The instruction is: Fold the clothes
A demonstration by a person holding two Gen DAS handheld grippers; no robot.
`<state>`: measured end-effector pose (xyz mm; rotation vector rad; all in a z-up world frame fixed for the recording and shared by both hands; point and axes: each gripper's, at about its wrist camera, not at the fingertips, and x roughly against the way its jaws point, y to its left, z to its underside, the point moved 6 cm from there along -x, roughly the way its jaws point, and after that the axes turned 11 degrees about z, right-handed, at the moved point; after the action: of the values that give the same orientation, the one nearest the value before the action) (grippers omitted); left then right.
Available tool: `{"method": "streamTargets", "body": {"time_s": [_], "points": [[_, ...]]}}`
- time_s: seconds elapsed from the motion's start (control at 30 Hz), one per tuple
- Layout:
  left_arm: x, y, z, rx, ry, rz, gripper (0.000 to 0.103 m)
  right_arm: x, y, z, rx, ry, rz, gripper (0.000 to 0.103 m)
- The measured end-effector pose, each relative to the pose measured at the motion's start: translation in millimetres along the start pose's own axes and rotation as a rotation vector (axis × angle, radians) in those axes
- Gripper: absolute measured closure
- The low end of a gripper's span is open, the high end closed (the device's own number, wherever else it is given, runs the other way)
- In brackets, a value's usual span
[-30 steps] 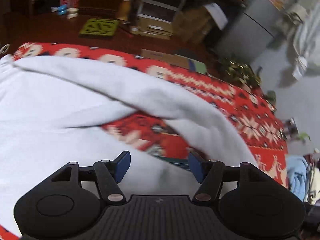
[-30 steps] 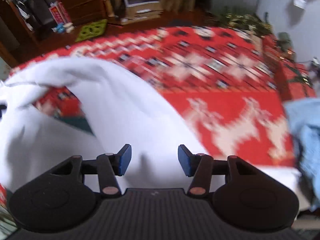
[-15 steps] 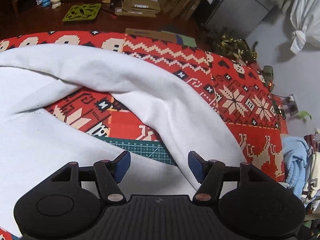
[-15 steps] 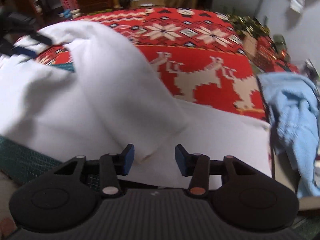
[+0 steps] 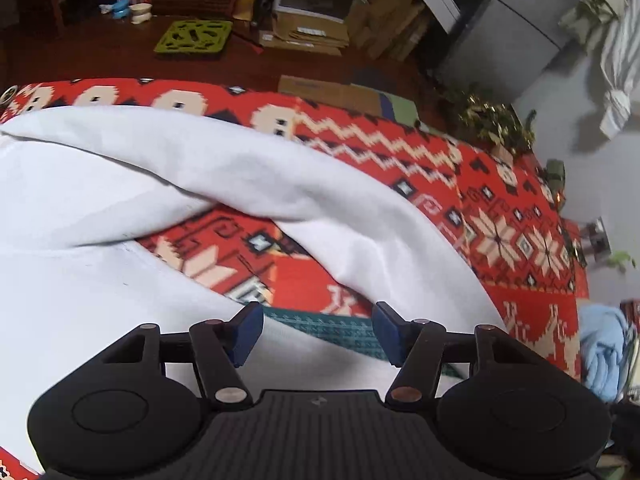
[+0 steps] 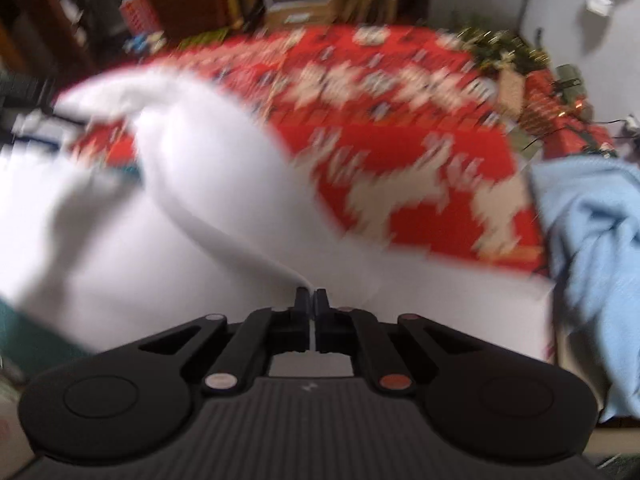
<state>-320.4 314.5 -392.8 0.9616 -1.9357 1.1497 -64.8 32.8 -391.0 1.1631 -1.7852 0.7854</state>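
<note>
A white garment [image 5: 100,288] lies spread over a red patterned blanket [image 5: 500,240], its long sleeve [image 5: 304,184] arching across the cloth. My left gripper [image 5: 318,334] hovers open just above the garment's body, with nothing between its blue pads [image 5: 246,330]. In the blurred right wrist view the same white garment [image 6: 208,184] fills the left half. My right gripper [image 6: 311,300] is shut on the end of the sleeve, whose edge runs up from the closed fingertips.
A green cutting mat [image 5: 336,328] peeks out under the garment. A light blue garment [image 6: 592,248] lies at the right edge of the blanket. Beyond the blanket are a dark wooden floor, cardboard boxes [image 5: 320,32], a green mat [image 5: 194,38] and a plant [image 5: 492,120].
My right gripper has closed onto the sleeve end; half a second ago it was open just before it. The right view is now motion-blurred. The left gripper stays open and has shifted slightly.
</note>
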Motion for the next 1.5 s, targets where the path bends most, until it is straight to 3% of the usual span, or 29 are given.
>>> {"method": "streamTargets", "body": {"time_s": [0.23, 0.37, 0.53, 0.93, 1.27, 1.5], "points": [[8.2, 27.0, -25.4, 0.022, -0.065, -0.014, 0.049, 6.3, -57.7, -118.4, -0.004, -0.156, 0.092, 0.101], [7.6, 39.5, -42.6, 0.008, -0.091, -0.026, 0.051, -19.4, -93.7, -182.9, -0.038, -0.189, 0.157, 0.101], [4.0, 56.6, -57.4, -0.041, -0.100, -0.076, 0.051, -76.6, -125.9, -246.6, -0.089, -0.143, 0.188, 0.102], [-8.0, 79.5, -61.9, 0.013, -0.084, -0.119, 0.051, -191.7, -133.6, -391.3, -0.144, -0.077, 0.242, 0.102], [-14.5, 74.4, -61.4, 0.000, -0.065, -0.123, 0.051, -257.8, -154.4, -471.3, -0.296, -0.022, 0.277, 0.102], [-39.6, 57.4, -53.8, -0.099, -0.006, -0.084, 0.050, -289.8, -140.5, -495.0, -0.206, -0.005, 0.387, 0.101]]}}
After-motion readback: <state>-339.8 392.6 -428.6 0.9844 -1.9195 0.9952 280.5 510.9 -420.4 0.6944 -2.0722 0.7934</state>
